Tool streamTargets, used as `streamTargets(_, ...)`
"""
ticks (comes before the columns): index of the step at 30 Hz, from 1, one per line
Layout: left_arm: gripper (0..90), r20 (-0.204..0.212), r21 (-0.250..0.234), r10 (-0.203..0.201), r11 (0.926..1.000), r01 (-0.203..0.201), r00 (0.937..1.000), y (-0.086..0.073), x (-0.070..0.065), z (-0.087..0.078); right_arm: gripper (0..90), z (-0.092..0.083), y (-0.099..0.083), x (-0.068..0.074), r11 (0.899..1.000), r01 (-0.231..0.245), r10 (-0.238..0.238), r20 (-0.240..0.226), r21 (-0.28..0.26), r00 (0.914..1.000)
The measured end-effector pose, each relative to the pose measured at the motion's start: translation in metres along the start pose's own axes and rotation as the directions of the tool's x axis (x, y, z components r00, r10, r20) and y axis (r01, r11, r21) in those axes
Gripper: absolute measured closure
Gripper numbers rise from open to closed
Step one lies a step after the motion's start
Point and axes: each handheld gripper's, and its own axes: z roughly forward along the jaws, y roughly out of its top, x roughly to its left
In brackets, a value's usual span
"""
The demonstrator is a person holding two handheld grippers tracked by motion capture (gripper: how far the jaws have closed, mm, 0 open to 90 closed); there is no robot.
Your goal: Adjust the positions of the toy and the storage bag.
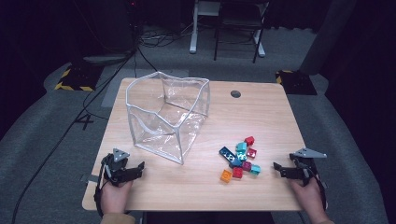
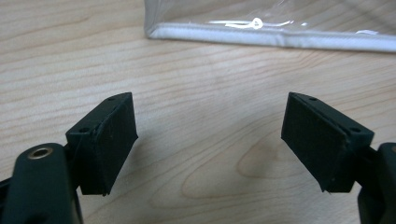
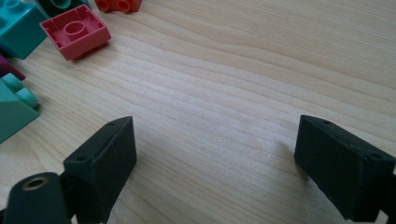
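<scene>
Both my hand-held grippers are wide apart with nothing in them: left hand-held gripper (image 1: 138, 168) near the clear plastic bag (image 1: 168, 116), right hand-held gripper (image 1: 279, 169) beside the toy bricks (image 1: 239, 159) on the desk (image 1: 261, 112). Can't read any writing on them.

A clear plastic bag (image 1: 168, 116) with a white-edged rim stands open on the wooden table, its mouth facing up and its sides slumped and creased. It sits ahead of the left claw (image 1: 138, 168), slightly toward the middle of the table, apart from it. In the left gripper view its white bottom seam (image 2: 280, 38) runs across the table just beyond the wide-spread jaws.

A loose heap of small toy bricks (image 1: 240, 158) lies on the table between the two claws, nearer the right claw (image 1: 279, 170) and just off its tips. The bricks are red, teal, dark blue, magenta and orange, touching one another. One red brick (image 3: 74, 31) lies upside down, hollow side up.
</scene>
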Motion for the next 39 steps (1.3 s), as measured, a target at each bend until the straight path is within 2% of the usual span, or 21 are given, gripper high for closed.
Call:
streamTargets(4,21.5,0.004,-0.01,0.02,0.9997,-0.02,0.9998,0.004,-0.001,-0.006,16.3,-0.001,-0.001,0.001,1.0,0.002,-0.002,-0.001,-0.006,1.0)
streamTargets(7,22.8,0.006,-0.027,0.016,0.9995,-0.016,0.9999,0.01,-0.001,-0.011,18.8,-0.002,-0.001,0.002,1.0,-0.001,0.001,0.001,-0.008,1.0)
streamTargets(8,23.8,0.015,-0.035,0.012,0.9993,-0.011,0.9998,0.013,-0.001,-0.015,25.6,-0.003,-0.002,0.002,1.0,-0.003,0.004,0.004,-0.02,1.0)
streamTargets(12,25.4,0.01,-0.062,0.025,0.9978,-0.024,0.9996,0.02,0.003,-0.02,37.7,-0.006,-0.003,0.003,0.999,-0.012,0.012,0.009,-0.03,0.9999)
streamTargets(14,25.6,0.003,-0.068,0.023,0.9974,-0.023,0.9997,0.022,0.005,-0.021,43.6,-0.008,-0.004,0.002,1.0,-0.013,0.014,0.011,-0.029,0.9999)
streamTargets(16,25.8,0.002,-0.081,0.012,0.9967,-0.012,0.9999,0.025,0.009,-0.022,53.2,-0.011,-0.003,0.002,1.0,-0.017,0.017,0.01,-0.016,0.9998)
streamTargets(17,26.1,0.008,-0.095,0.006,0.9954,-0.005,0.9999,0.028,0.014,-0.024,54.6,-0.013,-0.002,0.001,1.0,-0.016,0.016,0.005,-0.01,0.9999)
streamTargets(20,27.6,0.011,-0.109,0.007,0.994,-0.006,0.9999,0.032,0.018,-0.027,56.7,-0.017,0.001,0.003,1.0,-0.015,0.015,-0.004,-0.022,0.9999)
streamTargets(22,33.6,0.018,-0.124,0.018,0.9922,-0.016,0.9997,0.037,0.019,-0.03,57.0,-0.02,0.006,0.007,1.0,0.001,-0.001,-0.018,-0.025,0.9998)
streamTargets(25,35.3,0.017,-0.134,0.043,0.9901,-0.04,0.9989,0.045,0.021,-0.029,57.6,-0.022,0.013,0.013,1.0,0.017,-0.017,-0.038,-0.024,0.9991)
streamTargets(28,40.4,0.018,-0.133,0.061,0.9894,-0.059,0.998,0.053,0.023,-0.026,57.6,-0.024,0.025,0.018,0.999,0.012,-0.014,-0.079,-0.03,0.9968)
streamTargets(31,42.6,0.041,-0.154,0.058,0.9867,-0.051,0.9974,0.061,0.028,-0.025,57.4,-0.026,0.033,0.021,0.999,0.024,-0.027,-0.096,-0.037,0.995)
streamTargets(33,49.3,0.07,-0.176,0.074,0.9826,-0.06,0.9948,0.072,0.03,-0.024,57.1,-0.028,0.045,0.027,0.998,0.035,-0.04,-0.123,-0.044,0.9916)
streamTargets(35,52.3,0.069,-0.178,0.083,0.9816,-0.069,0.9941,0.075,0.029,-0.022,56.9,-0.027,0.053,0.032,0.997,0.062,-0.067,-0.125,-0.044,0.9899)
streamTargets(37,55.6,0.061,-0.173,0.108,0.9802,-0.096,0.9923,0.083,0.027,-0.016,56.6,-0.025,0.059,0.036,0.996,0.078,-0.083,-0.129,-0.043,0.9882)
streamTargets(39,61.5,0.068,-0.172,0.106,0.9807,-0.093,0.992,0.084,0.027,-0.014,56.5,-0.023,0.063,0.04,0.996,0.08,-0.086,-0.141,-0.043,0.9863)
